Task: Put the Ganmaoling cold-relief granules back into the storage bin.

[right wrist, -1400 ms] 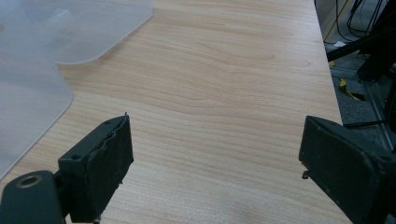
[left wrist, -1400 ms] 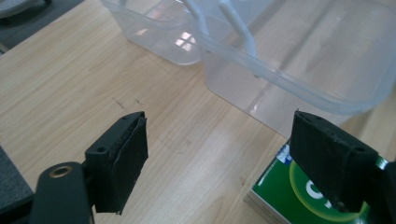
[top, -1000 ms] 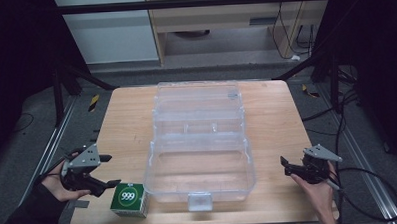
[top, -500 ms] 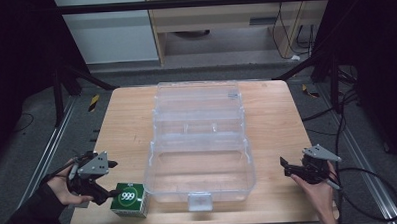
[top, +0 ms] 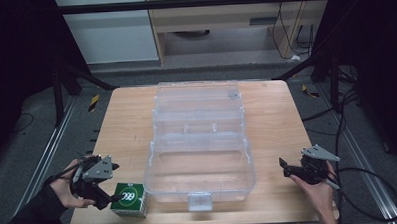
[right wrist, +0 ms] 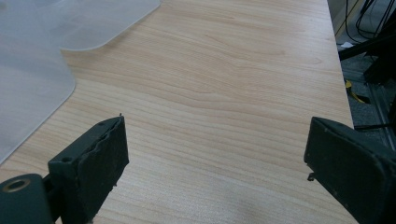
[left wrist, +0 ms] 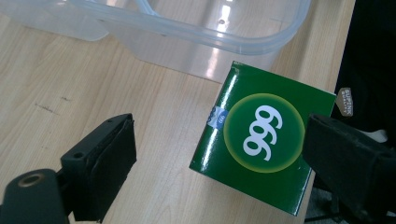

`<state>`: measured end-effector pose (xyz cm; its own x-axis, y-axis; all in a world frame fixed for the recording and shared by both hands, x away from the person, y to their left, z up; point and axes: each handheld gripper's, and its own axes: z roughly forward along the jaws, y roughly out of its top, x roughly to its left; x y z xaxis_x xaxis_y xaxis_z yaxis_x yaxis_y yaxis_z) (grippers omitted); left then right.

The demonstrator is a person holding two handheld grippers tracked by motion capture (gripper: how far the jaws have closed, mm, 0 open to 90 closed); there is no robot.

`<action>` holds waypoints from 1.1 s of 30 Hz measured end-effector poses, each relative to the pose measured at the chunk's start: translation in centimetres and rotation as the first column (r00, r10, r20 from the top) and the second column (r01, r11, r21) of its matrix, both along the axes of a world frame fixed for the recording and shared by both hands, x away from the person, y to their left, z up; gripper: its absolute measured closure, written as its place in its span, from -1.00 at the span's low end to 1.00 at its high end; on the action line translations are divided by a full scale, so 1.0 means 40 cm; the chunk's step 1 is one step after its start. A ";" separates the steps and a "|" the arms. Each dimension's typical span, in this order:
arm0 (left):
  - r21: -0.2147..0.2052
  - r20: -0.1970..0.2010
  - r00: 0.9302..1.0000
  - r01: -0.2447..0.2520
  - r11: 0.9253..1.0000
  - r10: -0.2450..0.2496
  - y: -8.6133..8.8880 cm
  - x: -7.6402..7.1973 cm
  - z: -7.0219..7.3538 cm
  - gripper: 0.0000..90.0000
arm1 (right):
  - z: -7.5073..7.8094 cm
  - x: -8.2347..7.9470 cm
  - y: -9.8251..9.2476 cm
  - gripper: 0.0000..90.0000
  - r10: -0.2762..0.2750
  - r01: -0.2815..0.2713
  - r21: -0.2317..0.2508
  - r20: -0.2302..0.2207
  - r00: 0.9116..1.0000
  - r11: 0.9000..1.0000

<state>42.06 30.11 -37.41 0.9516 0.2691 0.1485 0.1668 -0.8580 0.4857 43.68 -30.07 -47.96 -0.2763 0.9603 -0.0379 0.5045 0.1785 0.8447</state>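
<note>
A green carton point(top: 129, 199) printed "999" lies on the wooden table point(top: 276, 114) near its front left corner, just left of a clear plastic case point(top: 200, 142) that stands with its lid open. My left gripper point(top: 111, 194) is open at the carton's left side. In the left gripper view the green carton point(left wrist: 264, 140) lies between the spread jaws of the left gripper point(left wrist: 223, 135), close to the right jaw and well clear of the other. My right gripper point(top: 284, 167) is open over bare wood to the right of the case, and nothing lies within the right gripper point(right wrist: 215, 140).
The clear case point(right wrist: 32, 60) takes up the table's middle, with its latch tab point(top: 199, 202) near the front edge. The table's right edge point(right wrist: 343, 74) drops to a floor with cables. A dark metal frame point(top: 192, 2) and cabinets stand behind.
My left gripper has moved right and toward the front edge, closing in on the green carton until the carton sits between its jaws. The right gripper has stayed still.
</note>
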 end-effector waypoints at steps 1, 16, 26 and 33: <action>0.010 -0.001 1.000 0.007 1.000 -0.007 -0.002 -0.001 -0.002 -0.80 | 0.000 0.000 0.000 -0.85 0.000 0.000 0.000 0.000 1.000 1.000; 0.061 -0.039 0.997 0.064 0.996 -0.062 -0.033 -0.012 -0.024 -0.87 | -0.003 0.002 0.002 -0.87 0.006 -0.006 -0.002 -0.014 1.000 1.000; 0.077 -0.065 0.994 0.090 0.993 -0.085 -0.042 -0.017 -0.045 -0.89 | -0.005 0.003 0.004 -0.88 0.010 -0.010 -0.006 -0.021 1.000 1.000; 0.082 -0.074 0.993 0.100 0.992 -0.094 -0.047 -0.014 -0.054 -0.89 | -0.006 0.003 0.004 -0.89 0.010 -0.010 -0.008 -0.023 1.000 1.000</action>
